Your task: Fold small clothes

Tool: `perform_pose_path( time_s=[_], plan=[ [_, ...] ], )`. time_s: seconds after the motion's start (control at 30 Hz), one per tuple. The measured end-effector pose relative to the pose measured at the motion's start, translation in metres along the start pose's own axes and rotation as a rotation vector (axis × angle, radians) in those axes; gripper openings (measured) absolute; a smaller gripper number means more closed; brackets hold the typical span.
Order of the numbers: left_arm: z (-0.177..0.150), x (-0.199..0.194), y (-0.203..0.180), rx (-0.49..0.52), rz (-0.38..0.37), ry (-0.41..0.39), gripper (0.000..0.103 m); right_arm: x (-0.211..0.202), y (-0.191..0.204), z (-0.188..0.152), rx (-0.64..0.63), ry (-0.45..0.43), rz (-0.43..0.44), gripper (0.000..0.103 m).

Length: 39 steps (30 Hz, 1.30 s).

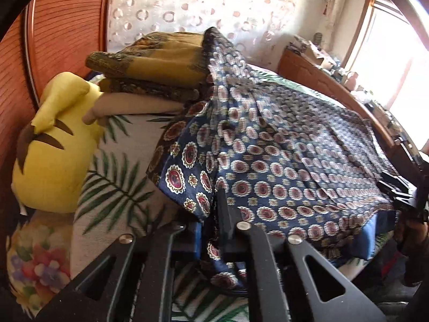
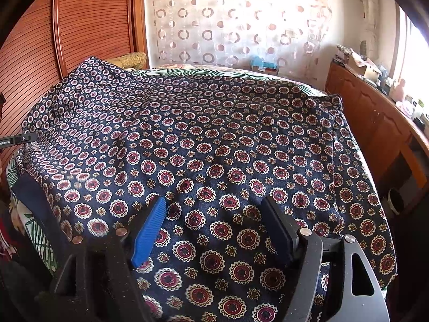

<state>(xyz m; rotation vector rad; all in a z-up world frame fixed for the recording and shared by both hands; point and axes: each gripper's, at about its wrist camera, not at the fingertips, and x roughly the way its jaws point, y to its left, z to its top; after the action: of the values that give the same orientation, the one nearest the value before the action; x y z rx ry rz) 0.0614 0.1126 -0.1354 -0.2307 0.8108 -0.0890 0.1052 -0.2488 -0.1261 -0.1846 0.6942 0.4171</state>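
Left wrist view: the left tongs (image 1: pixel 214 214), bottom centre, are clenched on the near edge of the garment (image 1: pixel 281 145), which fills centre and right across the bed (image 1: pixel 120 166).

Right wrist view: the right tongs (image 2: pixel 214 214) stand released above the garment (image 2: pixel 214 134), dark blue with red medallions, spread flat. Folding looks barely begun.

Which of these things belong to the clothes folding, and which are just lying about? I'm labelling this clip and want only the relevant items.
Part of the job:
- patterned navy garment
- left gripper, shut on its edge
- right gripper, open over it

Just lying about:
- yellow plush toy
- stack of folded fabrics
- wooden sideboard with clutter
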Motion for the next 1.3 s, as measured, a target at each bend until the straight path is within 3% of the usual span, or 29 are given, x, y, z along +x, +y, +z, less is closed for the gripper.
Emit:
perform_pose_path(
  time_s=[0.27,0.5,0.83,1.13,1.27,1.3],
  plan=[
    [0.022,-0.034,-0.036,0.042,-0.071,-0.134,0.006,-0.003,-0.006,0.000,0.002,0.018,0.017,0.076],
    [0.059,-0.050,-0.091,0.140,-0.159,-0.214,0.006,-0.018,-0.035,-0.006,0.068,0.017,-0.010,0.076],
    [0.100,-0.043,-0.179,0.298,-0.272,-0.238,0.006,-0.047,-0.072,-0.021,0.162,-0.019,-0.079,0.076],
    [0.111,-0.035,-0.254,0.414,-0.378,-0.204,0.006,-0.068,-0.082,-0.033,0.184,-0.036,-0.087,0.076],
    [0.107,-0.027,-0.277,0.456,-0.367,-0.176,0.007,-0.075,-0.088,-0.033,0.190,-0.045,-0.089,0.076],
    [0.105,-0.025,-0.280,0.463,-0.363,-0.164,0.013,-0.076,-0.087,-0.034,0.190,-0.046,-0.092,0.076]
  ],
)
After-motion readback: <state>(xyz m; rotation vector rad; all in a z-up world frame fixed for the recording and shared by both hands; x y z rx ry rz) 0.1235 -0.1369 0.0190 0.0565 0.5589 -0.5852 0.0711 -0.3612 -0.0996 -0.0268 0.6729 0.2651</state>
